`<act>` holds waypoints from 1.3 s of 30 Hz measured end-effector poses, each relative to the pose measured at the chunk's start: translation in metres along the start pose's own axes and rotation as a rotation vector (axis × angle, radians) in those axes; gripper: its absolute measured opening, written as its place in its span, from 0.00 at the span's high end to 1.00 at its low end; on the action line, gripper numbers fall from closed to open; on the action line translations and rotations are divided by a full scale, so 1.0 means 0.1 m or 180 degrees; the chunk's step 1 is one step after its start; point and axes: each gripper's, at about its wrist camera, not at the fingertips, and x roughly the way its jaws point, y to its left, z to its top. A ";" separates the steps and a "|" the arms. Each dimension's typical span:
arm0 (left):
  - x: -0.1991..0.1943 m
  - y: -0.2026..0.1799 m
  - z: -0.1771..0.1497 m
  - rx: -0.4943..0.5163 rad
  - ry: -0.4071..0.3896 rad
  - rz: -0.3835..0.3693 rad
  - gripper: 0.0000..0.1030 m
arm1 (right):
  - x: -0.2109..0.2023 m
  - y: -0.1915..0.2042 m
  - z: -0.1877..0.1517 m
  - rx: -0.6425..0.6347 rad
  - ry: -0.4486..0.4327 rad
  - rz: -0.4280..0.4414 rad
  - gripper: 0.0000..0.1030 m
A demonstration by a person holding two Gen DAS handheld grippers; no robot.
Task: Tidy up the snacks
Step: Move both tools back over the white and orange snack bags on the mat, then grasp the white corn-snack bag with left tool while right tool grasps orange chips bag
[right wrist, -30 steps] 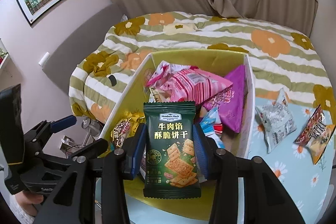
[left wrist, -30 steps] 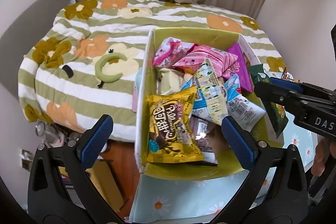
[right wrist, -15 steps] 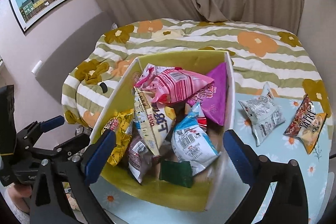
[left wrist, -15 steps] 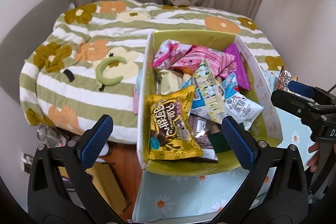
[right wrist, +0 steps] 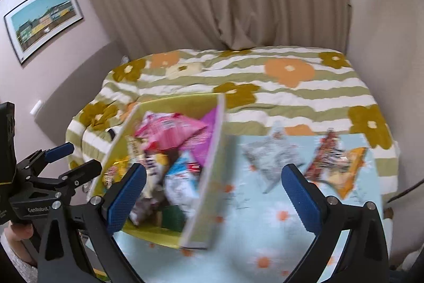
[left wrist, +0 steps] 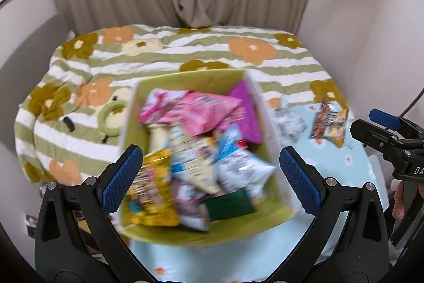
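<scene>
Right tool (right wrist: pixel 213 192) gapes empty; left tool (left wrist: pixel 210 178) likewise. Swing right toward the silver packet (right wrist: pixel 270 158) ahead (beyond the box (right wrist: pixel 209 177)), pinching its middle.

The daisy-print table (right wrist: pixel 265 224) carries a green box (right wrist: pixel 159 232) — plus a silver packet (right wrist: pixel 270 158) and an orange packet (right wrist: pixel 336 163).

Both wrist views downward, sharing snack box (left wrist: pixel 275 199)

Soft even daylight; motion blur; fisheye-warped edges.
</scene>
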 end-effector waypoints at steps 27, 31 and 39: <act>2.04 -2.21 0.53 0.0753 0.0871 0.0118 0.01 | 0.56 -2.63 -0.02 0.0505 0.0779 0.0100 0.01; 2.41 -2.22 0.54 0.0927 0.1106 0.0180 0.01 | 0.87 -2.70 -0.09 0.0428 0.0976 0.0174 0.01; 2.95 -2.14 0.60 0.1307 0.1546 0.0158 0.01 | 1.33 -2.70 -0.17 0.0474 0.1170 0.0456 0.01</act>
